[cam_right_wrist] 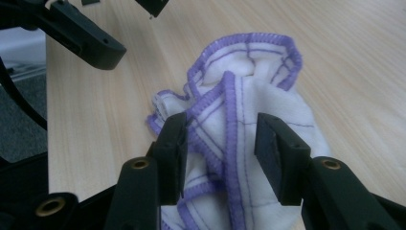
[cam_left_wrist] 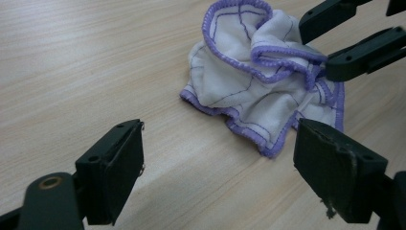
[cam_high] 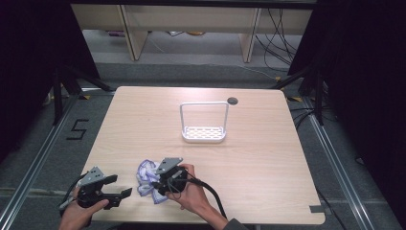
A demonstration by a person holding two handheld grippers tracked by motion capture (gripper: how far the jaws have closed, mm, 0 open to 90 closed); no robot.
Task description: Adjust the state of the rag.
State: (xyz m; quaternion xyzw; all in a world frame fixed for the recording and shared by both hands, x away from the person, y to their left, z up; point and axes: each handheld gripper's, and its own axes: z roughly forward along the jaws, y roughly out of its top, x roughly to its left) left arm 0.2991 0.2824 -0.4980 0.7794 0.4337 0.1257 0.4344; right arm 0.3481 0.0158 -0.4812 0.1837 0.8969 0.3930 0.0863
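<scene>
The crumpled white cloth (cam_high: 149, 181) with purple hem lies low and left of centre in the high view, near the tabletop (cam_high: 249, 191) front edge. The right hand-held gripper (cam_right_wrist: 220, 143) straddles a raised fold, jaws half spread, not yet pinching. The left hand-held gripper (cam_left_wrist: 218, 158) waits spread wide beside it. Lifting is still ahead; the white rack (cam_high: 203, 122) stands well apart, with open room between

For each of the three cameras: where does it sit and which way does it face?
High view: above the table's near edge, facing forward and down; both hands show, each holding a gripper.
Left gripper view: rides the left gripper, facing the cloth; its jaws stand wide.
Right gripper view: rides the right gripper, jaws astride the cloth.
Shared: the purple-edged cloth and the wooden tabletop.
</scene>
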